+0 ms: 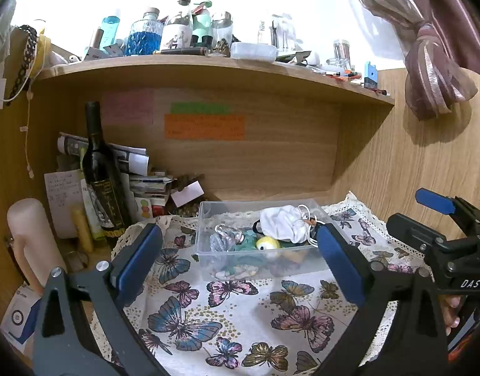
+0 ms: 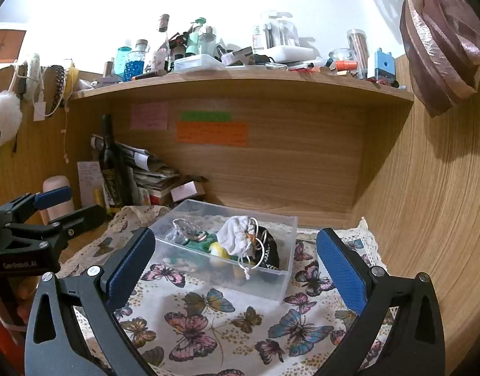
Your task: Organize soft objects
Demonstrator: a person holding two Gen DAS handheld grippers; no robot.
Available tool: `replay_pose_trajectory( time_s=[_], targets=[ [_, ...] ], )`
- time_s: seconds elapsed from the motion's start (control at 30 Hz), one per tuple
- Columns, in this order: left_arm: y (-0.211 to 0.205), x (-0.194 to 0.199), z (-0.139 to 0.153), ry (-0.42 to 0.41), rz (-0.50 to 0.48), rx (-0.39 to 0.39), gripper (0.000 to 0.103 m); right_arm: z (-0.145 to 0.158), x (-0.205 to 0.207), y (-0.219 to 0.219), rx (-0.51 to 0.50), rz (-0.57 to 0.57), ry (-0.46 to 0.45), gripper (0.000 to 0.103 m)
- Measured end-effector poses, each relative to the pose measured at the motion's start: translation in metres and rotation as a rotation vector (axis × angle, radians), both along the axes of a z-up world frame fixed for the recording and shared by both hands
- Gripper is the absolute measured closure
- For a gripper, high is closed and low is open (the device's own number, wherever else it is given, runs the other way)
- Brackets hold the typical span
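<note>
A clear plastic box stands on a butterfly-print cloth. Inside lie a white drawstring pouch, a yellow round soft toy, green fabric and a clear crinkled bag. My left gripper is open and empty, just in front of the box. My right gripper is open and empty, also in front of the box. Each gripper shows in the other's view, the right one and the left one.
A dark wine bottle, stacked papers and a pink cylinder crowd the left. A wooden shelf with several bottles hangs above. A wooden wall is at the right, with a tied curtain.
</note>
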State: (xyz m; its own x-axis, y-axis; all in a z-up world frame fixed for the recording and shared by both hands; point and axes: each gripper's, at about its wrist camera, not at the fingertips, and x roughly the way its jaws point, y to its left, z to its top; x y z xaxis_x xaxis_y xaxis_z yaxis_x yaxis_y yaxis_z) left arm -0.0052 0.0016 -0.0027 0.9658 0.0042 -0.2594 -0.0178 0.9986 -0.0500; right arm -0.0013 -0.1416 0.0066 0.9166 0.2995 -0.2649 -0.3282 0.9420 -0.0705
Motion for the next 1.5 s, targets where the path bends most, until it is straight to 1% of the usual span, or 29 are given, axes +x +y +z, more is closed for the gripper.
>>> replay_pose_trajectory(
  time_s=[0.2, 0.8, 1.23, 1.5],
  targets=[
    [-0.0006, 0.0003, 0.0006, -0.006, -0.004, 0.009, 0.001, 0.0008, -0.0017, 0.0001, 0.003, 0.001, -0.005, 0.000],
    [0.0011, 0.0031, 0.0009, 0.002, -0.010, 0.000, 0.001, 0.0017, -0.0015, -0.0005, 0.014, -0.004, -0.005, 0.000],
    [-0.0022, 0.0006, 0.0024, -0.008, -0.006, 0.005, 0.000, 0.0025, -0.0024, 0.0005, 0.016, -0.005, -0.009, 0.000],
    [-0.0018, -0.0018, 0.0032, -0.025, -0.018, -0.015, 0.000, 0.0027, -0.0026, -0.0008, 0.017, -0.005, -0.009, 0.000]
  ],
)
